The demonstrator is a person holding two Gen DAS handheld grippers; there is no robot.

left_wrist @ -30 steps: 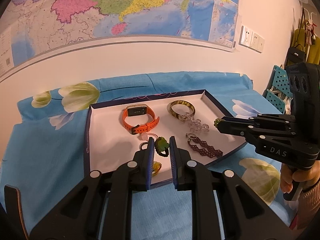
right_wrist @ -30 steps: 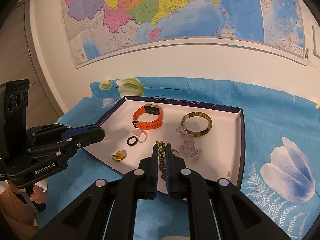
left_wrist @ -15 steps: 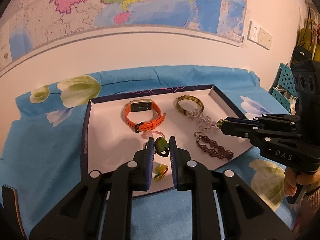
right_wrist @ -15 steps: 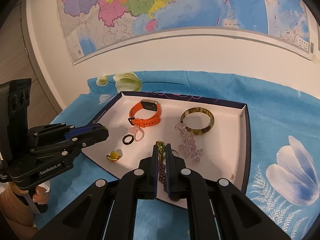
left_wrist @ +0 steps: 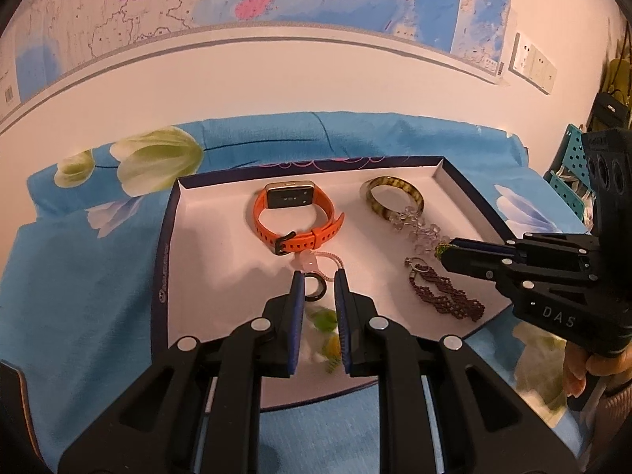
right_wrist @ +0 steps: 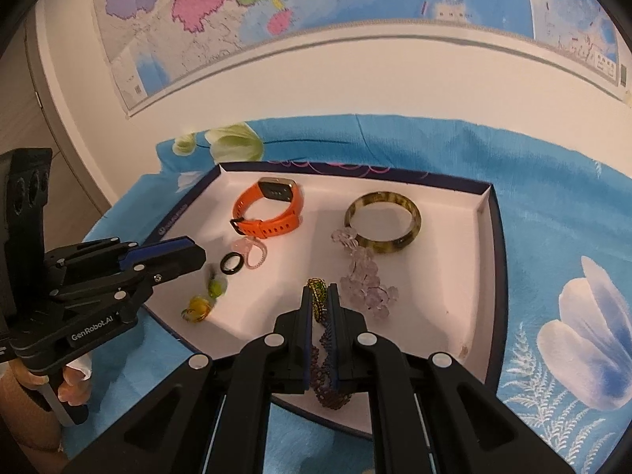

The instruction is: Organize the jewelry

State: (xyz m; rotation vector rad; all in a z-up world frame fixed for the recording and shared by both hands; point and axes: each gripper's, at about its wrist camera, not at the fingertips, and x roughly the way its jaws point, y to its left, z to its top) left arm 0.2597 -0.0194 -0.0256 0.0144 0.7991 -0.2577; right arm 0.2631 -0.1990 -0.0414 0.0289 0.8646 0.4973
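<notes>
Green-and-yellow beaded ring (right_wrist: 317, 291) pinched between right tongs (right_wrist: 319, 296)

Large multicoloured political wall map (right_wrist: 276, 4), edged with a pale border strip and mounted on a plain off-white wall (left_wrist: 276, 79); two white switch or socket plates (left_wrist: 533, 64) fixed to the wall right of the map. Blue cloth printed with white and pale green flowers (right_wrist: 553, 237) spread over the work surface below. Perforated teal plastic piece (left_wrist: 570, 166) at far right; grey door or cabinet panel (right_wrist: 23, 118) at far left; warm indoor light.
</notes>
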